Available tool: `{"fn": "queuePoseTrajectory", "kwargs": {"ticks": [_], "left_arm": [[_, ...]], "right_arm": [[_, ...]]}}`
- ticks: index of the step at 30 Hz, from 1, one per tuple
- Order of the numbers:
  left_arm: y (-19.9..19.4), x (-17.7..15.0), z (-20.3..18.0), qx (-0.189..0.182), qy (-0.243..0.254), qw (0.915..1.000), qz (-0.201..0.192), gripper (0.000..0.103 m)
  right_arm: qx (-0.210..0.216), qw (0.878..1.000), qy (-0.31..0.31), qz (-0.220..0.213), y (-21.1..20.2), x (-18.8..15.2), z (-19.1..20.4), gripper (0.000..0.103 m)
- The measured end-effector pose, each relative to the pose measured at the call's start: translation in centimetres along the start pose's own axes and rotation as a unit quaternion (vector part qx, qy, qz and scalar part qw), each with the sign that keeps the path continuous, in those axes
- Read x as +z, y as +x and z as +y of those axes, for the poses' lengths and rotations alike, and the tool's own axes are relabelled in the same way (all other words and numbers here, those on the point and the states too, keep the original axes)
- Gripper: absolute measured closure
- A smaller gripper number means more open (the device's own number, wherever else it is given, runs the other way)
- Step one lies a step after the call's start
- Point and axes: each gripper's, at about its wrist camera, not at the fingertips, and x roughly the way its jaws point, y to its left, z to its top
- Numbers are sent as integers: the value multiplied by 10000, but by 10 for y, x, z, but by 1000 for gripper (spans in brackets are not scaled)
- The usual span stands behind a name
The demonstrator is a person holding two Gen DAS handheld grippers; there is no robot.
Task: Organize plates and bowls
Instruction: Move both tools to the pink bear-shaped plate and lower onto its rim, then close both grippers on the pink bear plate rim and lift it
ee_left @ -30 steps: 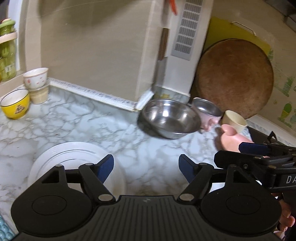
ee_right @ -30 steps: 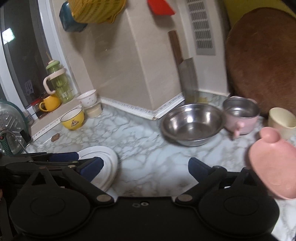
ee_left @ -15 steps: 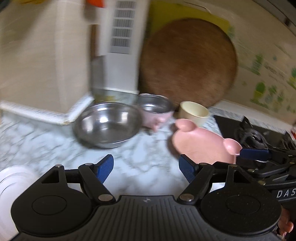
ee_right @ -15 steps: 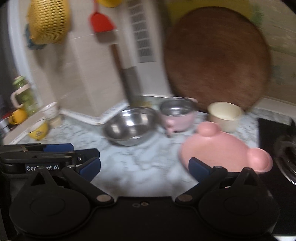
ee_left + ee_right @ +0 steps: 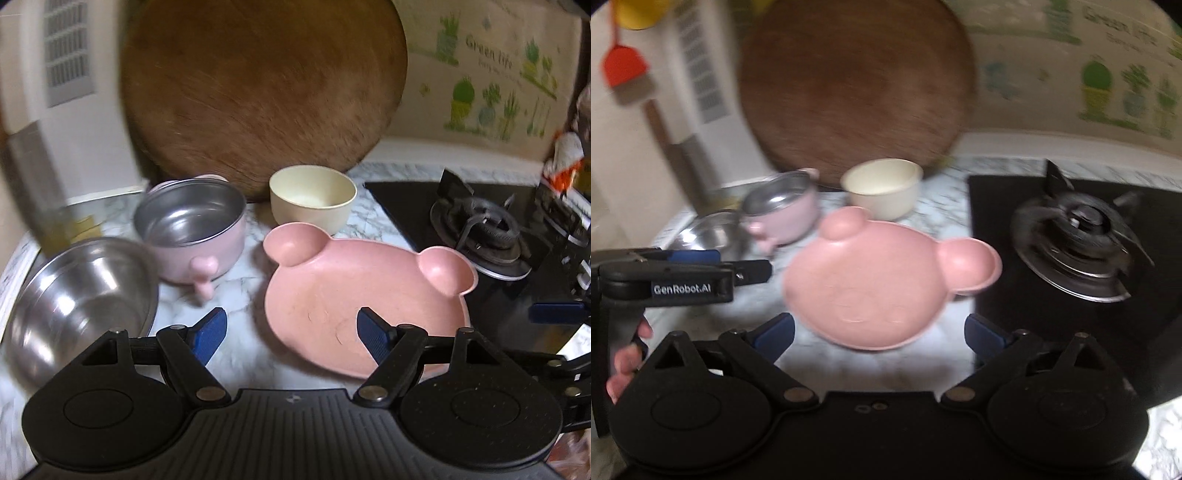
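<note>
Both the left gripper [image 5: 291, 334] and the right gripper [image 5: 879, 332] hang released and empty above a marble surface [image 5: 240, 288], jaws spread toward a pink bear-shaped plate [image 5: 365, 295] lying beside the stove [image 5: 487, 229]. Beyond it a cream bowl [image 5: 312, 197], a pink steel-lined bowl [image 5: 192, 229] and a steel bowl [image 5: 74, 299] stand separately before a round wooden board [image 5: 258, 85]; nothing here looks stacked yet, so the sorting appears largely undone.
</note>
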Motion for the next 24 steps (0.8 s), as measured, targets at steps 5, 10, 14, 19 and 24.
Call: {"fn": "queuePoseTrajectory", "kwargs": {"ticks": [5,10,14,19,24], "left_arm": [[40,13,11,-136,169,9992,341,26],[65,18,12,-217,350,9979,498,29],[80,20,14,-307,400,9965,669,42],[94,22,20,-298,332,9955,831,61],[101,24,22,-351,224,9951,895,73]], "right_arm": [[-320,9987,367,160,21,2,-12,14],[-544,9953,716,353,43,4,-19,23],[-680,9922,935,467,57,7,-23,30],[-802,9896,1063,543,68,9,-26,50],[-921,9866,1229,557,72,13,-32,66]]}}
